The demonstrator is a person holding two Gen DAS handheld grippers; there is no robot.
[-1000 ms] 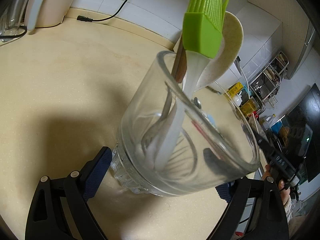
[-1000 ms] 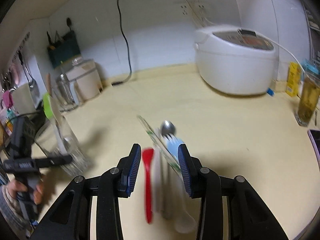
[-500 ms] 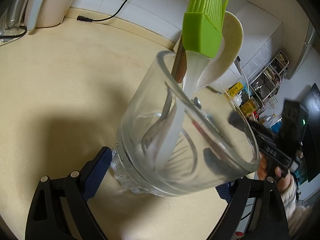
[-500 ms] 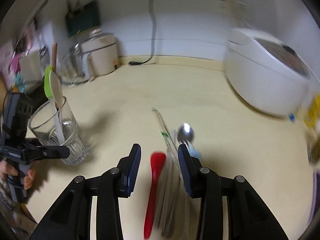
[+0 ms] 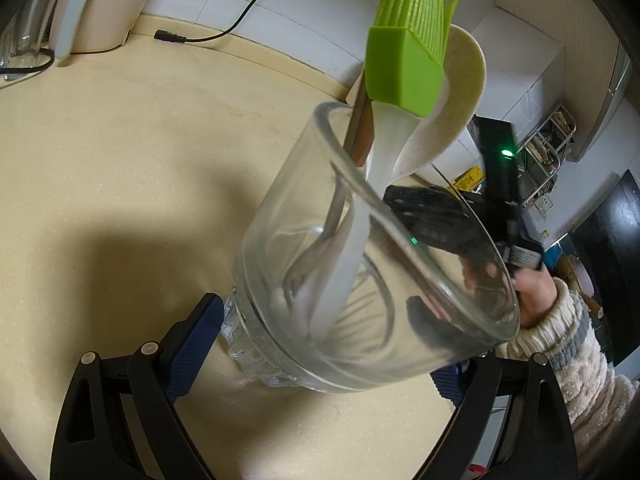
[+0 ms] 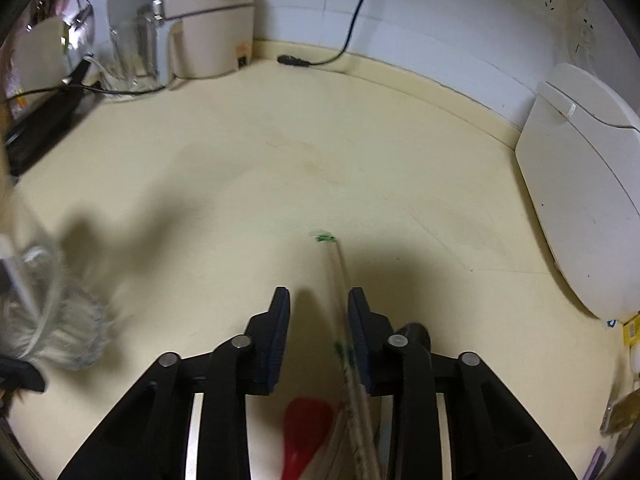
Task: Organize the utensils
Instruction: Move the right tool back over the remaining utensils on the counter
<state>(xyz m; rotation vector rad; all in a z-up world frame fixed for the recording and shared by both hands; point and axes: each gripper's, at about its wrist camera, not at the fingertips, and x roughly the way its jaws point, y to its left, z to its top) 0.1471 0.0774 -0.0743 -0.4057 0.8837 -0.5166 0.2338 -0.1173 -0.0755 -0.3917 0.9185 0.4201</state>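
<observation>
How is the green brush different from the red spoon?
The green brush stands upright in the glass cup, its bristles sticking out above the rim; the red spoon lies flat on the counter. The green brush has ridged bristles on a pale handle; the red spoon looks smooth and red all over, though it is blurred. The brush is already put away; the spoon is not. Both are kitchen utensils.

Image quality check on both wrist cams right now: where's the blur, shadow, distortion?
Left wrist view: sharp; glass and green brush crisp, fisheye bends the wall tiles, dark shadow on the counter left of the glass. Right wrist view: motion blur smears the glass at left edge and the chopsticks; the right gripper casts a shadow ahead.
</observation>
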